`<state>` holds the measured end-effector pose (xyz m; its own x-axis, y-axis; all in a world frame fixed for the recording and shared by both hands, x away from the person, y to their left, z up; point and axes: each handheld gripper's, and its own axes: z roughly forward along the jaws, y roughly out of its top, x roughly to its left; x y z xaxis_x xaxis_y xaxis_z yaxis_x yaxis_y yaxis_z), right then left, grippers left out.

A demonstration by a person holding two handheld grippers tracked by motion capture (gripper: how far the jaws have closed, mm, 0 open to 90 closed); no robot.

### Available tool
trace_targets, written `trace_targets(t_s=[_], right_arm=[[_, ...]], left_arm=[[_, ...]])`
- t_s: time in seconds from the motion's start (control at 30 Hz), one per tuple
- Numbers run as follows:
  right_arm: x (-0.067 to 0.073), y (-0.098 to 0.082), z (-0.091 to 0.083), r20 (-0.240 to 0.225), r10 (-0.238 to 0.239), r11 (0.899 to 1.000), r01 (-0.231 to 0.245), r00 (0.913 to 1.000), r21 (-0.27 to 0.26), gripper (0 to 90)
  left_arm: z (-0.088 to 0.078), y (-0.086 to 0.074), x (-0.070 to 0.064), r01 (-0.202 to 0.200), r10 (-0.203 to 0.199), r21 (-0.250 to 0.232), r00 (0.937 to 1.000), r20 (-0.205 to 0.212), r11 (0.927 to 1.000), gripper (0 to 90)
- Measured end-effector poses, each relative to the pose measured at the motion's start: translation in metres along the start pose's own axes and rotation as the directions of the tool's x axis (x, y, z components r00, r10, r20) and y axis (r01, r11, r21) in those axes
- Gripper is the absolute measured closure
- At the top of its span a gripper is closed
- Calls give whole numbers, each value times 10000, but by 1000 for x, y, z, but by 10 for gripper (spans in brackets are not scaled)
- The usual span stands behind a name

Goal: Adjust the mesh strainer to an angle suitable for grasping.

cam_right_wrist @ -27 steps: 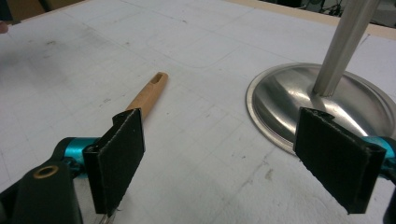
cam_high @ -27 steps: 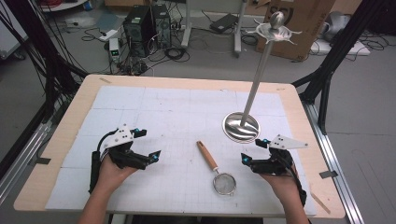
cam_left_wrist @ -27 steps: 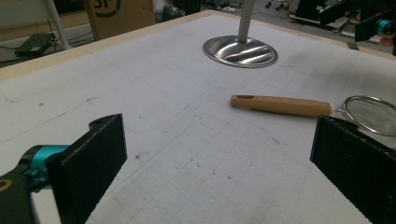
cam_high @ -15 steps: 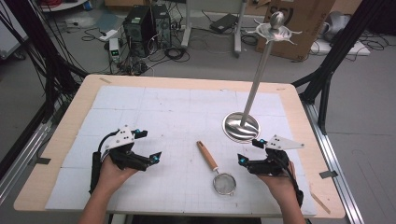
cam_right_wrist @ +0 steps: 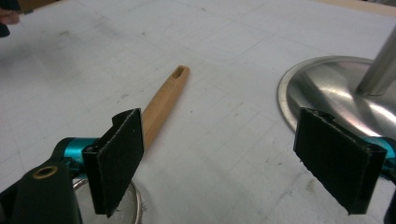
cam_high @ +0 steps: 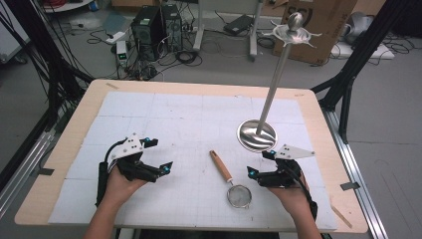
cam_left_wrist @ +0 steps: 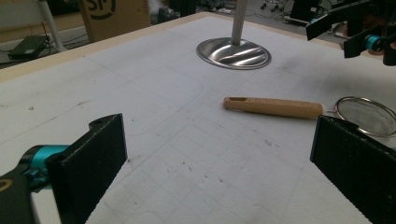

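A small mesh strainer (cam_high: 239, 195) with a wooden handle (cam_high: 222, 167) lies flat on the white mat, its handle pointing away from me. My right gripper (cam_high: 261, 163) hovers open just right of the strainer, with nothing between its fingers. In the right gripper view the handle (cam_right_wrist: 163, 105) runs past the left jaw and the mesh rim (cam_right_wrist: 133, 205) shows beneath it. My left gripper (cam_high: 160, 154) is open at the near left, apart from the strainer; in its own view the handle (cam_left_wrist: 273, 107) and mesh (cam_left_wrist: 369, 115) lie ahead to the right.
A tall metal stand with a round steel base (cam_high: 257, 134) and a hooked top (cam_high: 293, 31) rises just beyond the right gripper. The white gridded mat (cam_high: 199, 114) covers the wooden table. Computers, cables and boxes sit on the floor beyond.
My right gripper has edged a little to the left, closer to the strainer. The left gripper and the strainer have stayed put.
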<state>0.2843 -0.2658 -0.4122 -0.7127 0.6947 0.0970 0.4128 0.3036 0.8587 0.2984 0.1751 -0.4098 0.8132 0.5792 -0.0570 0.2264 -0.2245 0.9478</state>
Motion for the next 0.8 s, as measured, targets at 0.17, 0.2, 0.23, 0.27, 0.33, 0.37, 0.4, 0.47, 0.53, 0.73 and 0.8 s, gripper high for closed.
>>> trace_targets(t_s=[0.17, 0.2, 0.23, 0.27, 0.33, 0.37, 0.4, 0.47, 0.53, 0.73, 0.8], right_arm=[[11, 5, 15, -188, -343, 9987, 349, 9992, 376, 167], [12, 6, 19, -226, -429, 9981, 438, 9988, 431, 175], [14, 7, 21, -314, -478, 9972, 496, 9984, 562, 190], [16, 8, 24, -408, -553, 9964, 577, 9976, 624, 198], [18, 9, 26, -461, -585, 9955, 617, 9972, 718, 200], [21, 11, 30, -577, -661, 9934, 712, 9961, 905, 218], [23, 12, 31, -596, -693, 9928, 746, 9958, 932, 224], [24, 13, 33, -605, -746, 9922, 801, 9954, 951, 230], [26, 14, 36, -692, -725, 9907, 799, 9950, 1103, 241], [33, 14, 48, -907, -817, 9832, 952, 9925, 1558, 286], [37, 14, 52, -959, -869, 9787, 1029, 9916, 1776, 304]], left_arm=[[0, 0, 0, 34, -34, -37, 10000, 51, 10000, 44], [0, 0, 0, 57, -56, -73, 9999, 108, 10000, 44], [0, 0, 0, 39, -37, -83, 9998, 187, 10000, 44], [-1, 1, -1, 43, -40, -157, 9998, 200, 9999, 44], [-1, 1, -1, 15, -11, -197, 9998, 180, 9998, 43], [-2, 1, -1, 16, -13, -205, 9998, 182, 9998, 44], [-1, 1, -1, 23, -19, -207, 9998, 182, 9998, 44], [-1, 1, -2, 18, -14, -199, 9998, 194, 9998, 44], [0, 1, -2, 22, -18, -174, 9998, 217, 9998, 44], [2, 1, -4, -22, 23, -84, 9999, 163, 10000, 44], [2, 1, -4, -50, 52, -75, 9998, 179, 10000, 44]])
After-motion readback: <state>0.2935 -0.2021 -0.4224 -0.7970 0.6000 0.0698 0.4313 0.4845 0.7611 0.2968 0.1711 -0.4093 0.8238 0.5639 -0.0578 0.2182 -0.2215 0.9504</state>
